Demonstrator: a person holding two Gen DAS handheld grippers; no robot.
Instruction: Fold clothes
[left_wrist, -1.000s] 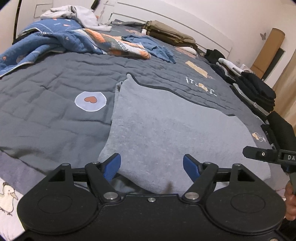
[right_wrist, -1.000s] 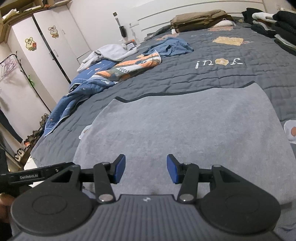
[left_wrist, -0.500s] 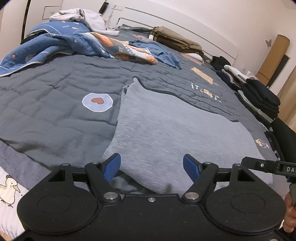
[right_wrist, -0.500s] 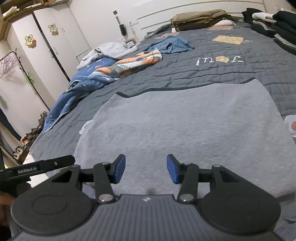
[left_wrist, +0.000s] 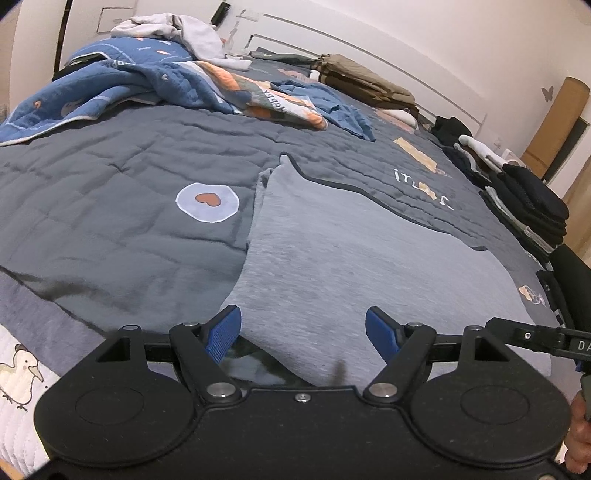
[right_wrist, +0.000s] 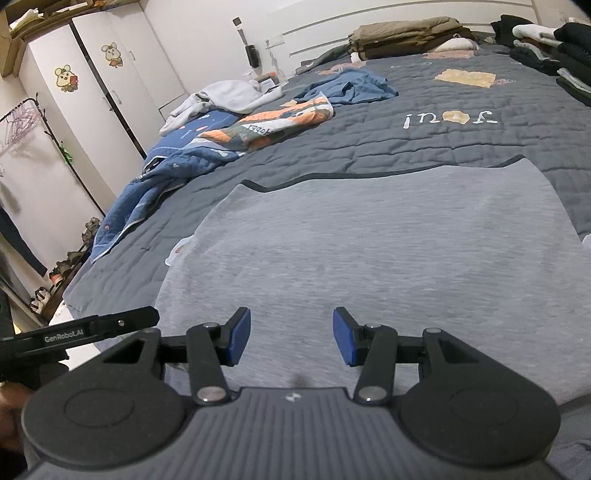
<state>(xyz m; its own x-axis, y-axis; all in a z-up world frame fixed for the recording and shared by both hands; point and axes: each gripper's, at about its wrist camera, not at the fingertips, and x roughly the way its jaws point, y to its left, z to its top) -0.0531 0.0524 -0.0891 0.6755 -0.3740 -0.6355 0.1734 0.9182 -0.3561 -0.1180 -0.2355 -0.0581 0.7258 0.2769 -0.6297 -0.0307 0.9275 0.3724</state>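
A light grey garment lies flat on the dark grey quilt of a bed, with a dark trim along its far edge. My left gripper hangs open just above the garment's near left corner, nothing between its blue pads. In the right wrist view the same grey garment spreads out ahead, and my right gripper is open over its near edge. Each view catches the other gripper at its side: the right gripper and the left gripper.
A crumpled blue blanket and a blue shirt lie at the far side of the bed. Folded khaki clothes sit by the headboard, a dark folded stack at the right edge. White wardrobes stand left.
Both grippers have drawn back a little toward the near edge of the bed, so the garment looks slightly farther off. Both stay open.
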